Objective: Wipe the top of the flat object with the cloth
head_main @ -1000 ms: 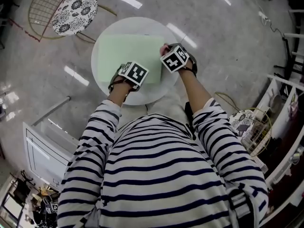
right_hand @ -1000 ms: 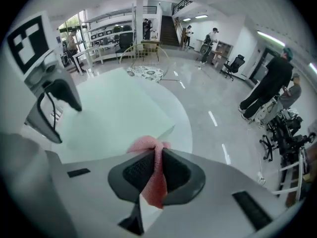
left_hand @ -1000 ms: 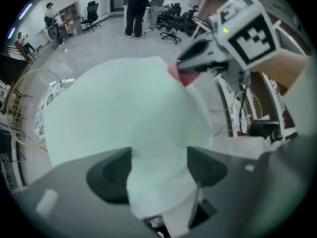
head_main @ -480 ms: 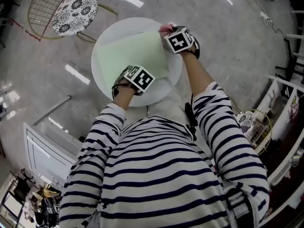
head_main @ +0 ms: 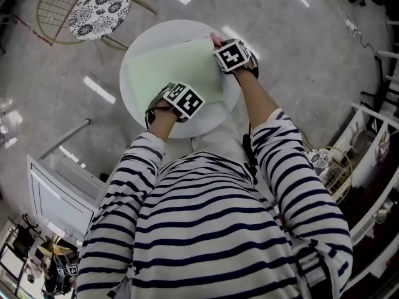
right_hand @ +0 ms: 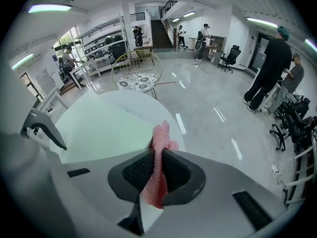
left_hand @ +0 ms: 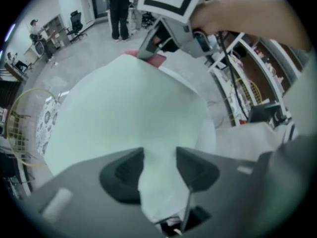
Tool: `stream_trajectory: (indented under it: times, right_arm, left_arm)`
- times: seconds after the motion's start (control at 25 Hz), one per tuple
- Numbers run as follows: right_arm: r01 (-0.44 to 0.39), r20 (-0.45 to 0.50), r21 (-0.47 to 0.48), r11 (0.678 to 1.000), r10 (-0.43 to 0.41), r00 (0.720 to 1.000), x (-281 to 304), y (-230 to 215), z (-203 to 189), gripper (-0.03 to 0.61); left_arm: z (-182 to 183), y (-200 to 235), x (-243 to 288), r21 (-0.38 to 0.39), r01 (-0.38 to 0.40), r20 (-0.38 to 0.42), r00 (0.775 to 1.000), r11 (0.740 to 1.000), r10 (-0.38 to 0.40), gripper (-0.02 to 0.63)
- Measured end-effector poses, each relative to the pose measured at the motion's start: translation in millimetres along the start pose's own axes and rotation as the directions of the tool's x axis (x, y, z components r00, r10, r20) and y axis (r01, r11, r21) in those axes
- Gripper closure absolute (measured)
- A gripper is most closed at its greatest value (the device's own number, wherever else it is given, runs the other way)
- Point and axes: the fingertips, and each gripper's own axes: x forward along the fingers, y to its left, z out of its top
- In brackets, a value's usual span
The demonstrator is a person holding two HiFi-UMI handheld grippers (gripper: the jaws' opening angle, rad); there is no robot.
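Note:
A pale green flat sheet (head_main: 174, 67) lies on a round white table (head_main: 168, 33). My right gripper (head_main: 219, 47) is at the sheet's far right corner, shut on a pink-red cloth (right_hand: 159, 143) that sticks out past its jaws. In the left gripper view that cloth (left_hand: 157, 61) touches the sheet's far edge. My left gripper (head_main: 176, 91) is at the sheet's near edge. Its jaws are closing, with the edge of the sheet (left_hand: 124, 113) between them and the pads apart.
A wire chair with a patterned cushion (head_main: 100, 8) stands beyond the table on the left. A white cabinet (head_main: 56, 192) is at my left and a wire basket (head_main: 330, 167) at my right. People (right_hand: 272, 68) stand far off across the glossy floor.
The right gripper carried the cloth from the sheet's near right side to its far right corner. The sheet turned slightly on the table. The left gripper stayed at the near edge.

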Motion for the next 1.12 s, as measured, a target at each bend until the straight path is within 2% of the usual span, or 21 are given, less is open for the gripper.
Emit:
stream_trajectory:
  times: [0.28, 0.56, 1.12]
  right_arm:
    - [-0.104, -0.047, -0.019, 0.994, 0.103, 0.993, -11.0, 18.7, -32.6, 0.537]
    - [-0.168, -0.06, -0.024, 0.985, 0.167, 0.984, -30.6, 45.8, -68.8, 0.537]
    - [-0.224, -0.137, -0.017, 0.974, 0.219, 0.966, -68.7, 103.2, -144.5, 0.537]
  left_arm:
    - [-0.3, -1.1, -0.2, 0.025, -0.017, 0.015, 1.0, 1.0, 0.017, 0.405]
    - [0.3, 0.2, 0.1, 0.014, 0.006, 0.008, 1.0, 1.0, -0.006, 0.405]
    - [-1.8, 1.8, 2.1, -0.009, 0.023, -0.003, 1.0, 1.0, -0.023, 0.405]
